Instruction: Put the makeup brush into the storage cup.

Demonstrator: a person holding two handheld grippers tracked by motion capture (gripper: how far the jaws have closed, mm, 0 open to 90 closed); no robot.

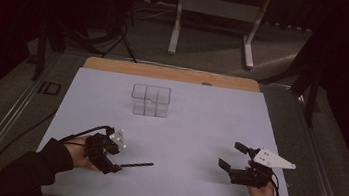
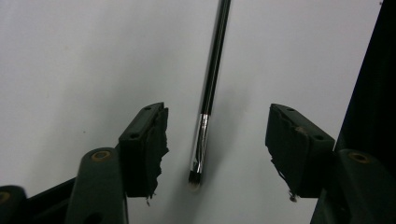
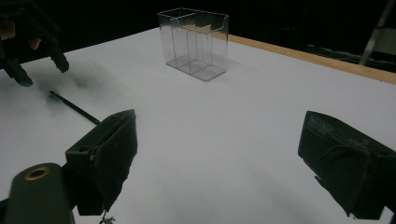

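The thin black brush with a silver band (image 2: 208, 93) lies flat on the white surface (image 2: 70, 60) between the wide-open left tool (image 2: 217, 140), so next it must be squeezed shut.

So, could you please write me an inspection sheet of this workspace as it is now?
Surface: white sheet over a wooden table, wood edge at the far side.
Job's things: thin black makeup brush lying flat on the sheet, bristle end between the left tongs' jaws, untouched; clear plastic organizer with compartments, upright, far centre, looks empty.
Clutter: nothing seen.
Grippers: left tongs open, straddling the brush; right tongs open, holding nothing, aimed towards the organizer.
Cables: black cable trailing from the left tongs off the left side.
Surroundings: dark room, carpeted floor, white table legs beyond.
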